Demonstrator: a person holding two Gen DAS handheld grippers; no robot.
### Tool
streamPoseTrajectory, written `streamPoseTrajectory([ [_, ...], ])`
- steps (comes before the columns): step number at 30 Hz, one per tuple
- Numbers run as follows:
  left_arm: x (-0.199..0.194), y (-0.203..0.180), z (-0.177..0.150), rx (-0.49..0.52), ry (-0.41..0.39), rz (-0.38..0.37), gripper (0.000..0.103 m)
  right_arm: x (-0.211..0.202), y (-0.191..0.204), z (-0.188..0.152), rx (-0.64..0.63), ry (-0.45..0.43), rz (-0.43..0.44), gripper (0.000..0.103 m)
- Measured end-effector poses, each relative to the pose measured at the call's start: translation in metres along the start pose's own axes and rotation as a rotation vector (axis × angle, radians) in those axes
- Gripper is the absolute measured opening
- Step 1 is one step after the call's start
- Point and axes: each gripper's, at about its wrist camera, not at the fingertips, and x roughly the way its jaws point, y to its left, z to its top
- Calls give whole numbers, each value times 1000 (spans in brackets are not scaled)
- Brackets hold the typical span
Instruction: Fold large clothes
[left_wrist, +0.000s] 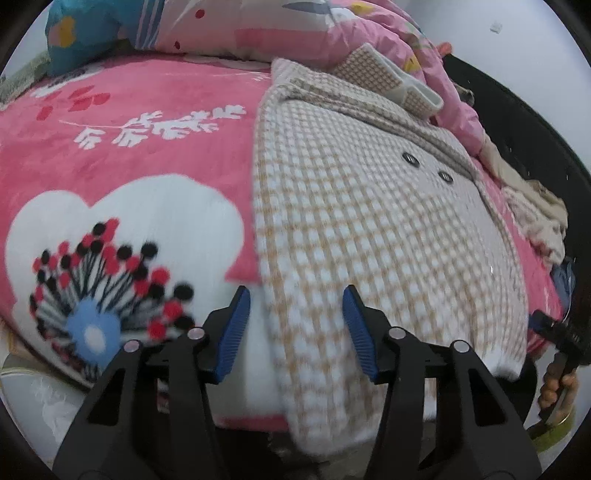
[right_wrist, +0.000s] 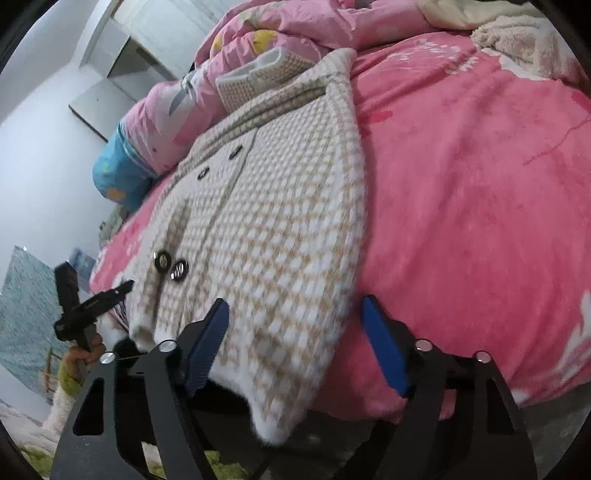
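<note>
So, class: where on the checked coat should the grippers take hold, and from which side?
Grip the checked coat by its hem corners, which overhang the bed's near edge, coming from that near side. The left gripper and right gripper already straddle one corner each, jaws apart.

The coat's (left_wrist: 369, 229) hem hangs blurred past the bed (left_wrist: 147, 147) edge. Left gripper (left_wrist: 295, 325) and right gripper (right_wrist: 295, 343) bodies are cut off below. The heap (left_wrist: 535, 221) beside the bed is indistinct.

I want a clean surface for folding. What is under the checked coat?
The coat lies on a pink blanket. Its collar end rests against a pink quilt. Anything beneath the coat itself is covered.
</note>
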Motion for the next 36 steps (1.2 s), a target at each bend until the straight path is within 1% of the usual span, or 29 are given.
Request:
streamPoseTrajectory([
  [2,6,5,6,-52,4,-34,41,3,-9,3,58,-7,39,63],
  [4,7,6,7,-71,6,-60,35,3,-15,4,100,-10,65,58],
  [5,5,4,5,-65,8,-74,33,3,-15,2,111,-5,79,53],
  [6,3,3,3,-59,15,-88,32,2,-15,-1,122,5,99,49],
  [7,2,2,0,-54,27,-103,32,1,-16,-6,141,19,126,49],
  [9,-3,3,-7,-54,55,-123,31,2,-16,-16,162,45,147,46],
  [12,-5,7,-18,-88,103,-149,29,6,-17,-33,204,88,188,40],
  [14,-5,10,-25,-104,111,-159,27,11,-16,-40,217,96,198,37],
  [18,5,11,-28,-152,121,-145,27,30,-12,-45,249,100,223,33],
  [19,5,9,-29,-153,121,-132,27,37,-6,-48,230,109,209,32],
  [21,4,2,-29,-121,111,-94,25,38,4,-50,190,118,174,23],
  [22,2,0,-28,-110,107,-82,19,35,6,-50,177,115,167,19],
  [23,-1,-4,-27,-93,98,-69,11,29,11,-48,156,103,156,12],
  [24,-6,-6,-27,-77,86,-60,10,20,16,-44,139,87,151,10],
  [25,-14,-12,-25,-41,64,-35,9,7,21,-38,118,55,148,9],
  [27,-39,-26,-18,64,1,23,8,-21,32,-24,77,-19,122,9],
  [30,-76,-40,-8,159,-66,53,7,-74,49,3,7,-144,118,7],
  [31,-88,-43,-4,181,-84,58,6,-85,52,7,-9,-164,120,7],
  [33,-108,-43,-2,191,-92,18,6,-106,58,12,-31,-199,131,7],
  [34,-116,-44,-5,196,-94,-1,6,-117,60,10,-42,-212,135,7],
  [36,-125,-46,-16,216,-83,-11,6,-127,60,-5,-54,-206,137,7],
])
